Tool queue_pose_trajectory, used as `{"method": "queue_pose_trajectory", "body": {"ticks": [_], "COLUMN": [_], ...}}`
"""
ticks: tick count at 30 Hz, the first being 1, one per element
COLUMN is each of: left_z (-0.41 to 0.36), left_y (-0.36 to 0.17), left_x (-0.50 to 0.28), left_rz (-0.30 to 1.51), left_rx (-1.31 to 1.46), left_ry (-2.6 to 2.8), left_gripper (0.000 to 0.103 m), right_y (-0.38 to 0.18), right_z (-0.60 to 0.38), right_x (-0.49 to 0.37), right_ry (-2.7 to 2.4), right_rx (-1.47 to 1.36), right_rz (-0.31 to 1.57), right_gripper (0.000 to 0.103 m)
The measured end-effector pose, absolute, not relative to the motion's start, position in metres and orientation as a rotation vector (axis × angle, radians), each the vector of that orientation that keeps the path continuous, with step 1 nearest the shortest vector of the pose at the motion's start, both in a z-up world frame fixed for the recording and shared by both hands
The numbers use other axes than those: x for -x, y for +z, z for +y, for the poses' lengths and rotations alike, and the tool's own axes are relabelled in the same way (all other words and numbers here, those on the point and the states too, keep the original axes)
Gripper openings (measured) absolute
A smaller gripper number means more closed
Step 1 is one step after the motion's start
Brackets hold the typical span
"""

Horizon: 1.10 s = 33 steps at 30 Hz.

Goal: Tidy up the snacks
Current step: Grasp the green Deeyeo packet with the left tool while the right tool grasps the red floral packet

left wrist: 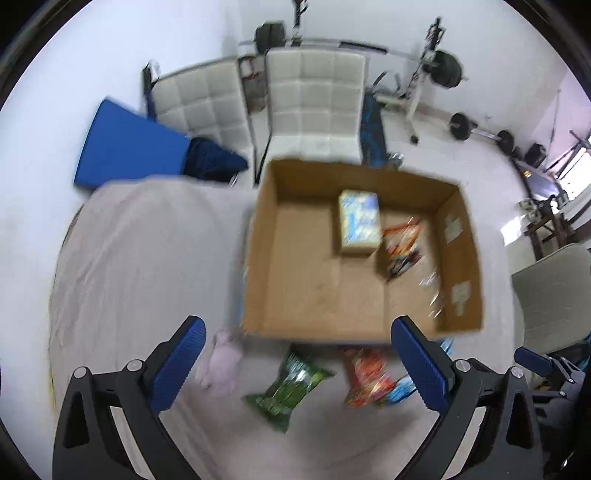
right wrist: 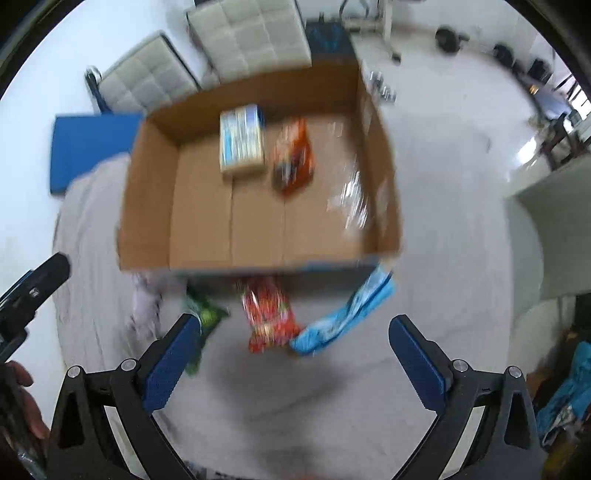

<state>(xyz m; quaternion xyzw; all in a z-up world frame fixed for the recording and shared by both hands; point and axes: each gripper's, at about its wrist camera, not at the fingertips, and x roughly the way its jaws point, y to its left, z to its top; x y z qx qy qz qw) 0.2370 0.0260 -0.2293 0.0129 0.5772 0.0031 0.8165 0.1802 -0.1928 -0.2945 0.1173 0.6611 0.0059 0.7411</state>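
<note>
An open cardboard box [left wrist: 314, 295] [right wrist: 207, 221] sits on a table under a pale cloth. Inside lie a light blue-and-white snack box [left wrist: 360, 221] [right wrist: 242, 142], an orange-red packet [left wrist: 402, 243] [right wrist: 293, 158] and a clear wrapper [right wrist: 351, 199]. In front of the box lie a green packet [left wrist: 290, 387] [right wrist: 207, 317], a red packet [left wrist: 367, 376] [right wrist: 267, 317], a light blue packet [right wrist: 343, 317] [left wrist: 402, 389] and a pale pink packet [left wrist: 221, 365] [right wrist: 146, 306]. My left gripper [left wrist: 301, 363] hangs open above the green and red packets. My right gripper [right wrist: 295, 360] is open over the red and blue packets, holding nothing.
Two white padded chairs [left wrist: 314, 99] [right wrist: 251, 33] stand behind the table, with a blue mat [left wrist: 125, 147] [right wrist: 88, 147] to the left. Weight-training gear [left wrist: 443, 70] lines the far wall. A hand [right wrist: 26, 402] shows at the right wrist view's left edge.
</note>
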Motion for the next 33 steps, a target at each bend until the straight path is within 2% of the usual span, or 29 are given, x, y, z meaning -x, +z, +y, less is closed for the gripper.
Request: {"method": "queue_pose_trajectory", "body": {"ticks": [7,13,14,16,17,19,21,24,25,27,28,33], "left_z": [0.046,0.045,0.045,0.043,0.04,0.032,0.023,0.007,0.002,-0.005,-0.007,-0.004], "left_y": [-0.336,-0.416,-0.423,-0.433,-0.437,-0.447,-0.454,-0.461,-0.464,-0.471,-0.473,-0.473], "left_x": [-0.208,-0.197,-0.196,-0.194,-0.194,-0.196,-0.2,-0.207,-0.208,-0.209,-0.208,-0.192], "left_rz": [1.458,1.622,1.635,1.652,1.657,1.674,1.675,1.669,1.671,1.693,1.702,1.753], "left_rx": [-0.134,-0.187,-0.181,-0.18,-0.187,-0.215,-0.246,-0.266,-0.271,-0.25,-0.219,-0.057], "left_ry": [0.013,-0.019,-0.025,-0.042,-0.048,-0.077,-0.093,-0.134,-0.142,-0.151,-0.148,-0.07], "left_gripper": [0.103,0.103,0.103,0.103,0.103,0.103,0.103,0.103,0.1,0.078,0.06,0.046], "right_y": [-0.392,-0.447,-0.454,-0.464,-0.465,-0.466,-0.465,-0.464,-0.464,-0.467,-0.469,-0.476], "right_z": [-0.16,-0.135,-0.131,-0.127,-0.126,-0.129,-0.137,-0.149,-0.152,-0.159,-0.162,-0.163], "right_x": [-0.179,-0.189,-0.19,-0.192,-0.192,-0.189,-0.182,-0.167,-0.164,-0.158,-0.157,-0.153], "right_ry": [0.079,0.105,0.106,0.072,0.057,0.046,0.019,-0.01,-0.013,0.003,0.005,-0.005], "right_rx": [-0.218,-0.222,-0.223,-0.178,-0.15,-0.134,-0.12,-0.093,-0.096,-0.154,-0.19,-0.219], "right_rz": [1.597,1.664,1.673,1.681,1.682,1.695,1.727,1.767,1.775,1.811,1.821,1.818], "right_gripper": [0.103,0.099,0.095,0.081,0.062,0.061,0.052,0.052,0.052,0.052,0.053,0.052]}}
